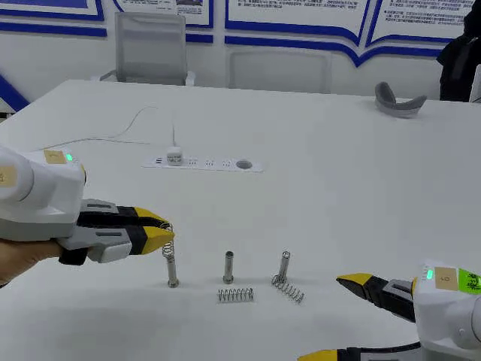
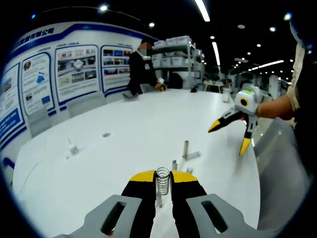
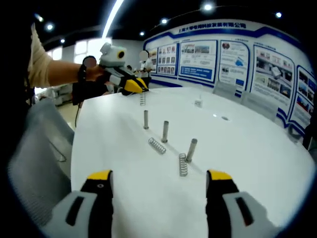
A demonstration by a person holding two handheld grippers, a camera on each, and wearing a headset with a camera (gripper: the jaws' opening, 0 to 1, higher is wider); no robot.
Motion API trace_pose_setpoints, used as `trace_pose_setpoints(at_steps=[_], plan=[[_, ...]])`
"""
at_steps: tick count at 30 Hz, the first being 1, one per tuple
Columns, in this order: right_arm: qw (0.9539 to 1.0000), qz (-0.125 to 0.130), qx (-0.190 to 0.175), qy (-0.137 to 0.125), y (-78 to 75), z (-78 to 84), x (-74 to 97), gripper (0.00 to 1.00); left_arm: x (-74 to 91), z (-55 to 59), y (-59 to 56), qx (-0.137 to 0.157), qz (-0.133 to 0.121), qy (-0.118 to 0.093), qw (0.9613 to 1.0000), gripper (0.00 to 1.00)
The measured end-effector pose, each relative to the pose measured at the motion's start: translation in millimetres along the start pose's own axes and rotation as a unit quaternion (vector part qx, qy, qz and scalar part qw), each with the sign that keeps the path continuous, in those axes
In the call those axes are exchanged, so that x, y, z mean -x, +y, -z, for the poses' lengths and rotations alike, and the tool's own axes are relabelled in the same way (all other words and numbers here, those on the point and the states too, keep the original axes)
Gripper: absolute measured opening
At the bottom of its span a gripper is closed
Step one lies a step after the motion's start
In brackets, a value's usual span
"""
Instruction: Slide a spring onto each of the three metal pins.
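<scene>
Three metal pins stand upright in a row on the white table: left pin (image 1: 172, 270), middle pin (image 1: 228, 267), right pin (image 1: 284, 265). My left gripper (image 1: 163, 229) is shut on a spring (image 1: 168, 244) that hangs upright just above the left pin's top. One loose spring (image 1: 235, 295) lies flat in front of the middle pin. Another spring (image 1: 289, 289) lies at the foot of the right pin. My right gripper (image 1: 331, 320) is open and holds nothing, low at the right, apart from the pins. In the right gripper view the pins (image 3: 165, 131) and loose springs (image 3: 157, 145) lie ahead of its jaws.
A white power strip (image 1: 203, 162) with a plug and cable sits further back on the table. A grey curved object (image 1: 398, 100) rests at the far right edge. A chair (image 1: 150, 49) stands behind the table. A person (image 2: 141, 69) stands far off.
</scene>
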State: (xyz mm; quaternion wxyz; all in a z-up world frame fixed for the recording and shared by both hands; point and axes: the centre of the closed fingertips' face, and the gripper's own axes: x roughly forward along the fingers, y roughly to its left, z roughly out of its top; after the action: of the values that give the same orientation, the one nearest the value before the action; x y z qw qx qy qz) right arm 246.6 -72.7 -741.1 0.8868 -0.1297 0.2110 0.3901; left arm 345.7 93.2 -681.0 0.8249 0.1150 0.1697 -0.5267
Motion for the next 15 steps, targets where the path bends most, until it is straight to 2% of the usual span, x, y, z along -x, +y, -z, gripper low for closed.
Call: trace_pose_setpoints(at_steps=[5, 15], plan=[[1.0, 0.002, -0.003, 0.002, -1.4, 2.9, 0.8, 0.79, -3.6, 2.0, 4.0, 0.004, -0.003, 0.002, 1.0, 0.1], [1.0, 0.005, -0.007, 0.002, -2.1, 5.2, 2.3, 0.78, -9.6, 8.6, 4.4, 0.007, -0.001, 0.008, 0.9999, 0.1]])
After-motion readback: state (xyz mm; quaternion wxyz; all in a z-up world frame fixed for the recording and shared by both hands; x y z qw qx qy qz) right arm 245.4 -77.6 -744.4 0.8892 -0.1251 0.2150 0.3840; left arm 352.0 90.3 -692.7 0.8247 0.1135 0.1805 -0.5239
